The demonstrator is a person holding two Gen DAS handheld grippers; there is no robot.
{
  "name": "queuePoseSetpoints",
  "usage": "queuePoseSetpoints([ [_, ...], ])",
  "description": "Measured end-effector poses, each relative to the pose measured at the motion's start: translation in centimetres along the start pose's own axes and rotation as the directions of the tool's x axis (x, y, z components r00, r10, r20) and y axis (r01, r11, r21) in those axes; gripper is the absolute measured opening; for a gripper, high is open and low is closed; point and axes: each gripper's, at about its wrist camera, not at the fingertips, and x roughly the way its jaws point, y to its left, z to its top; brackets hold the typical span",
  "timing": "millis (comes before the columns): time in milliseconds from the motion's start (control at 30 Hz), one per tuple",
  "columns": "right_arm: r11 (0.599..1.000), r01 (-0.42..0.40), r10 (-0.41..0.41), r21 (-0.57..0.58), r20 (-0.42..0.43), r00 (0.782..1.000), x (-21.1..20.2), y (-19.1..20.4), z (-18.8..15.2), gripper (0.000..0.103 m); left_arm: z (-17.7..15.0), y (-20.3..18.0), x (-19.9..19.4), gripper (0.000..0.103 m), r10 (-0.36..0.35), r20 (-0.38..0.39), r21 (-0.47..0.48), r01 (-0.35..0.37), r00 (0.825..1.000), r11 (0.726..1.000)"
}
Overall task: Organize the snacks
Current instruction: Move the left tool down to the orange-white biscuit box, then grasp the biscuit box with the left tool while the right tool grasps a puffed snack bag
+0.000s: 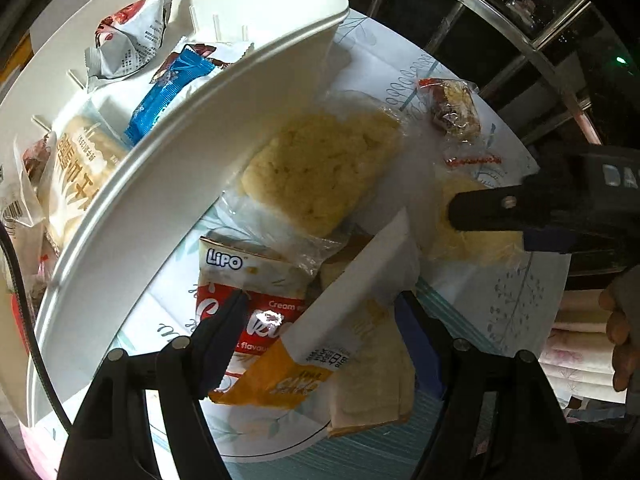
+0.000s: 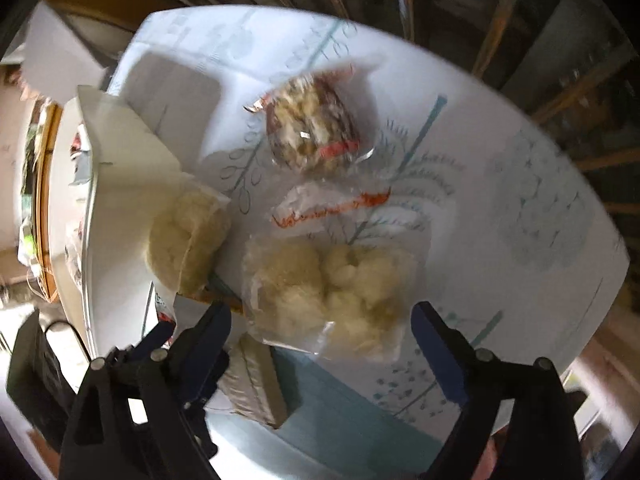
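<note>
- Left gripper (image 1: 324,312) is spread wide over an orange-white packet (image 1: 320,336), nothing pinched.
- Right gripper (image 2: 320,340) is held apart above a clear bag of puffs (image 2: 332,284).
- More snacks are piled in the white bin (image 1: 132,184) beside.

Leaf-print tablecloth (image 1: 516,312); metal window bars (image 1: 496,12) behind.

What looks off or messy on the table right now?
Nothing spilled or torn. Loose snacks lie piled beside the white bin: an orange-and-white packet leans across the Lipo cookie pack, under a clear-wrapped rice cracker. An empty-looking clear wrapper with red edges lies by the nut bar.
</note>
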Motion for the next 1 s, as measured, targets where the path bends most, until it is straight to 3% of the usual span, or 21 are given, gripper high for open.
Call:
queuePoseSetpoints([
  [300,0.991,0.102,-0.098,0.082,-0.058,0.994,1.6,0.8,0.8,0.092,-0.1,-1.0,-0.2,0.043,-0.043,0.018,-0.058,0.044,0.999,0.997],
  [367,0.99,0.117,-0.112,0.083,-0.065,0.992,1.7,1.1,1.0,0.092,-0.1,-1.2,0.0,0.03,-0.063,0.019,-0.085,0.065,0.998,0.994],
  [467,0.988,0.128,-0.122,0.091,-0.076,0.99,1.8,1.0,1.4,0.09,-0.3,-1.3,-0.1,0.022,-0.097,0.022,-0.121,0.099,0.995,0.988],
  [833,0.982,0.169,-0.161,0.088,-0.093,0.983,1.3,0.3,2.4,0.074,-0.9,-0.6,-0.9,0.017,-0.149,0.051,-0.257,0.157,0.988,0.954],
  [1000,0.977,0.183,-0.173,0.109,-0.098,0.98,0.8,-0.2,2.2,0.073,-1.8,0.5,-2.8,0.016,-0.223,0.146,-0.302,0.258,0.964,0.918],
])
